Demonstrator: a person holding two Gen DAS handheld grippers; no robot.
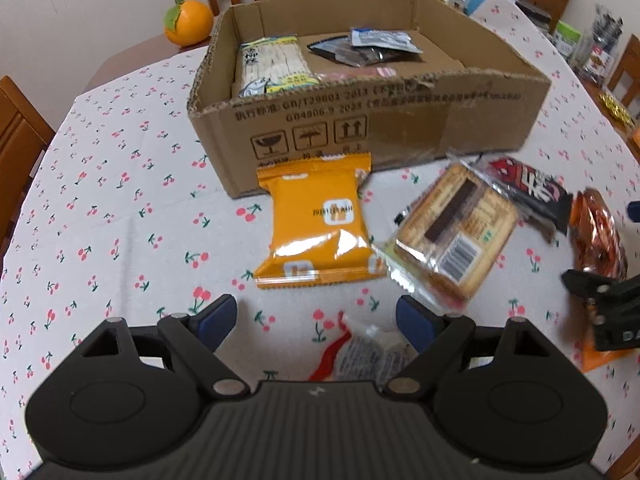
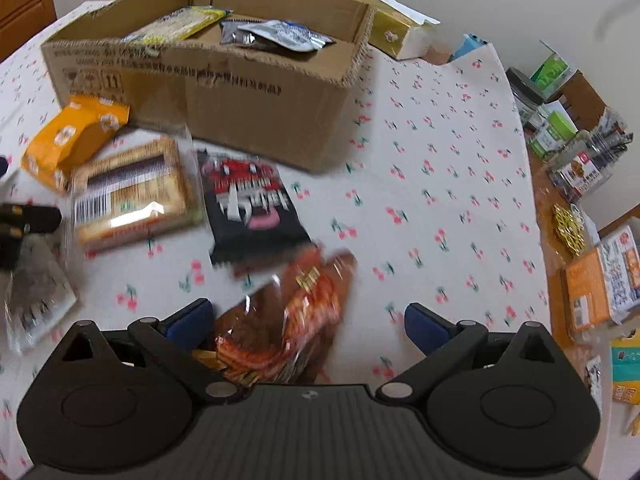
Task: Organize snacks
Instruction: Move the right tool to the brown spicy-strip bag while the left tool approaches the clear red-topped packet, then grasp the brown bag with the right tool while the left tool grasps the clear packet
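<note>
A shallow brown cardboard box (image 1: 360,120) sits on a counter covered by a white cloth printed with red cherries (image 1: 120,200). The box already holds a clear pack of pale noodles (image 1: 272,60) and a few dark and silver sachets (image 1: 368,46), so it appears to be the collecting place. Loose snacks lie just in front of it, within easy reach: an orange foil packet (image 1: 320,220) touching the box wall, a clear-wrapped brown biscuit pack (image 1: 456,232), and a black packet with red and white lettering (image 2: 252,204). The left hand-held gripper (image 1: 316,324) hovers with jaws spread over a small clear sachet with a red edge (image 1: 360,356), not touching it. The right hand-held gripper (image 2: 308,322) is also spread wide, straddling a shiny reddish-brown wrapped snack (image 2: 292,312), probably lining up to pick it.
</note>
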